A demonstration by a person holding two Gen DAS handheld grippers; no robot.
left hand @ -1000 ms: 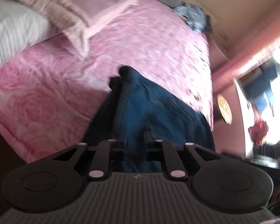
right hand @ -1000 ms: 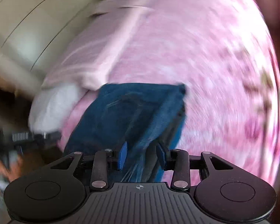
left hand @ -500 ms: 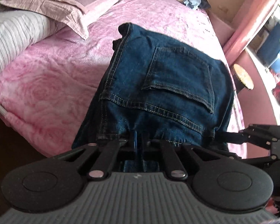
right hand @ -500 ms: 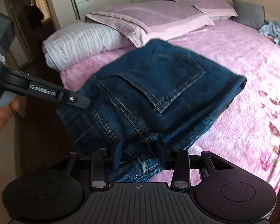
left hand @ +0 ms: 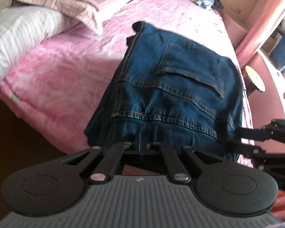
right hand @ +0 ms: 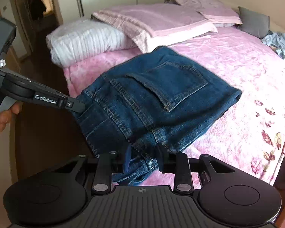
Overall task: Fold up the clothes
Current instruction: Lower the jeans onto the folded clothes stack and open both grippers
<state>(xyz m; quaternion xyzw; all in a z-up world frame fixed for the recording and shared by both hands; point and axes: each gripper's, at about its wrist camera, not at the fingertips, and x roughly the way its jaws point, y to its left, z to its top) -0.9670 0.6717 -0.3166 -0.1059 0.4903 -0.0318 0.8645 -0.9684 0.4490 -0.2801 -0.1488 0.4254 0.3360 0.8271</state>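
The jeans (right hand: 153,98) lie folded into a thick bundle on the pink bedspread (right hand: 237,60), near the edge of the bed, with the back pocket (right hand: 172,83) facing up and the waistband end hanging a little over the edge toward the two grippers. The left gripper (left hand: 141,142) has its jaws closed tight on the waistband seam, so it holds the denim. The right gripper (right hand: 143,159) has its jaws standing narrow around the other corner of the waistband; they have just been closing, with the cloth between them, and the pads seem to press on the bunched denim. A hand (right hand: 1,117) carries the left gripper at the left of the right wrist view. I judge that the bundle is being set down after a fold, so this step is almost finished. The next move probably calls for releasing both corners softly so that the layers do not slide, and then for smoothing the top. A striped white pillow (right hand: 85,39) and a folded pink blanket (right hand: 157,20) lie behind the jeans, well apart from them.
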